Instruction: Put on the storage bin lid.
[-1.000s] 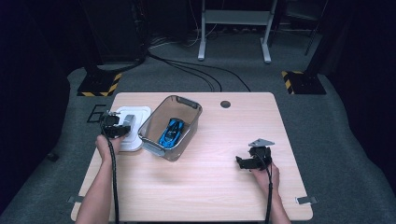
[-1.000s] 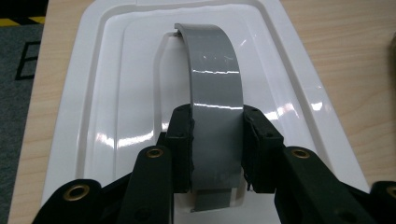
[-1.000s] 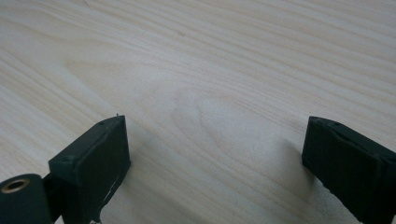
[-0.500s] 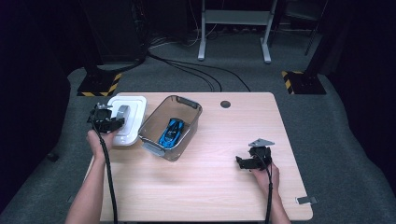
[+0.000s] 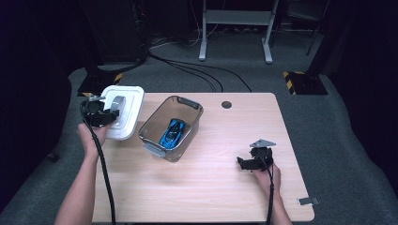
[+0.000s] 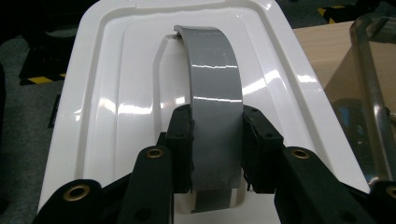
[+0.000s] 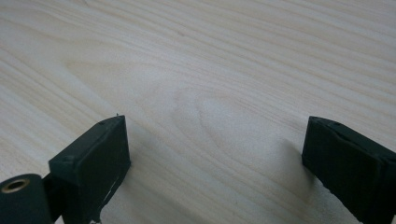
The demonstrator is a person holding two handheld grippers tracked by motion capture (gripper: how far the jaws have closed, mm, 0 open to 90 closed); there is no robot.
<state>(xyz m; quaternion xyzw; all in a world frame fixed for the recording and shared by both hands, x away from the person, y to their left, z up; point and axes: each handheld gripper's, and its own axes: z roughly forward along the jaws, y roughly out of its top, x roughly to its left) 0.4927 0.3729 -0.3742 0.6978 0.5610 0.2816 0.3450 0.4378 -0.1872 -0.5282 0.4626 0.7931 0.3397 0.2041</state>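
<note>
A white plastic lid [image 5: 123, 111] hangs tilted over the table's left edge, lifted off the wood. My left gripper [image 5: 109, 116] is shut on the lid's grey tape handle [image 6: 215, 119]; in the left gripper view the jaws pinch that grey strip from both sides. A clear plastic bin [image 5: 171, 127] stands to the right of the lid with a blue toy car [image 5: 172, 131] inside. My right gripper [image 5: 245, 163] rests low over the wooden table [image 5: 225, 187] at the right, open, with bare wood between its fingertips [image 7: 95, 158].
Past the table's far edge the floor is dark carpet with black cables [image 5: 197, 70] and a metal stand [image 5: 234, 28]. A round black grommet [image 5: 226, 104] sits near the table's far edge. A small grey tab [image 5: 309, 201] lies at the front right corner.
My left gripper has carried the white lid up and to the left, away from the bin, tilting it over the table's edge. The right gripper has stayed put.
</note>
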